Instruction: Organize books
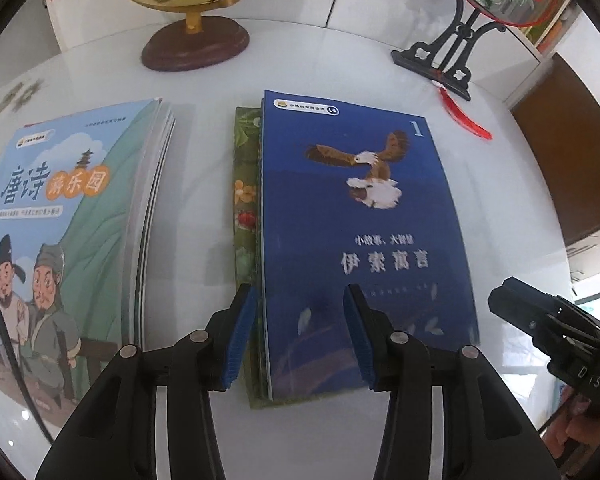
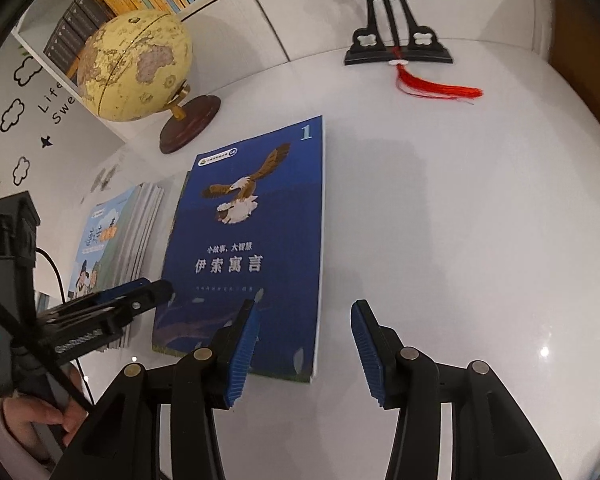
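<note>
A: The white table (image 1: pixel 204 168) fills both views. At lower left of the left wrist view lies the Tang-poetry picture book stack (image 1: pixel 72 232); at centre, the blue Aesop's Fables book (image 1: pixel 364 232) rests on a green-covered book (image 1: pixel 246 200), skewed so the green edge shows along its left

B: Risks?

A: The globe (image 2: pixel 134 66) at upper left and the black ornament stand (image 2: pixel 398 46) at top sit just behind the books; a hard push forward could knock them

B: And the grippers?

A: The left gripper (image 1: pixel 300 336) is spread wide, straddling the blue book's near left edge. The right gripper (image 2: pixel 304 344) is released too, across its near right corner. Closing now would likely pinch only the thin cover, letting it slide off the green book
</note>
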The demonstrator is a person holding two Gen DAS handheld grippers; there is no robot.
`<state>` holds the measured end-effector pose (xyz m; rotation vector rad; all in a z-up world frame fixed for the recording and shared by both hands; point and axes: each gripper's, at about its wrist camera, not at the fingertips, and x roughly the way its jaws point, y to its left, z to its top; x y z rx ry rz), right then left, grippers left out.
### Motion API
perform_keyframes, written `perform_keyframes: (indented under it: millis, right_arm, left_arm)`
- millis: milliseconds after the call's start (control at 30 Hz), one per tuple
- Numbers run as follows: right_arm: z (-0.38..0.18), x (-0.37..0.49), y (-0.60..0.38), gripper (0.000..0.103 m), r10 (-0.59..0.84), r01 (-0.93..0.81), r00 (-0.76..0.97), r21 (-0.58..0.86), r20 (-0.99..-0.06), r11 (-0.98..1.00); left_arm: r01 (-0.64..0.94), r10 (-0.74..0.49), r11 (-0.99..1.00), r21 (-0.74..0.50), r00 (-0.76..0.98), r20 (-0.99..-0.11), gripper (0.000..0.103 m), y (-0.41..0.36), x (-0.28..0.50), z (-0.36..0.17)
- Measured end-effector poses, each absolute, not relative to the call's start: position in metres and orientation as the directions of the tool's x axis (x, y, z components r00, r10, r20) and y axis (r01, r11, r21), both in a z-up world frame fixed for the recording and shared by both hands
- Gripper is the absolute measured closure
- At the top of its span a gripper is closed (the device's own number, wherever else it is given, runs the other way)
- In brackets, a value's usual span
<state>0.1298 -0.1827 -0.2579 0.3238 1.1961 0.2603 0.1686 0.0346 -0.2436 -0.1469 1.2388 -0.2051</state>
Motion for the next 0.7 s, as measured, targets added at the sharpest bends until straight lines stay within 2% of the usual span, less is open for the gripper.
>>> perform_keyframes:
  millis: [200, 367, 533, 600, 700]
  right_arm:
    - [-0.278, 0.149, -0.168, 0.057, 0.380, -0.065, 0.298, 0.378, -0.876, 0.923]
    - [-0.289, 0.156, -0.160, 0.055, 0.416, -0.065, 0.258, 0.414, -0.872, 0.908]
    - [-0.280, 0.150, -0.172, 0.083, 0.410, -0.073, 0.302, 0.408, -0.861, 0.910]
    - [-0.277, 0.149, -0.184, 0.087, 0.444, -0.052, 0.310, 0.451, -0.840, 0.891]
    - [-0.269, 0.144, -0.191, 0.087, 0.448, -0.055, 0.319, 0.456, -0.835, 0.888]
  left_arm:
    - [0.084, -0.207, 0.978, -0.191, 0.289, -0.935, 0.055, 0.025, 0.174, -0.254]
    - [0.105, -0.228, 0.973, -0.206, 0.294, -0.928, 0.045, 0.023, 0.172, -0.246]
    - [0.133, -0.260, 0.964, -0.228, 0.331, -0.907, 0.040, 0.023, 0.163, -0.234]
    - [0.151, -0.294, 0.954, -0.258, 0.328, -0.898, 0.040, 0.022, 0.158, -0.230]
    - [0.183, -0.294, 0.952, -0.246, 0.319, -0.901, 0.040, 0.013, 0.151, -0.226]
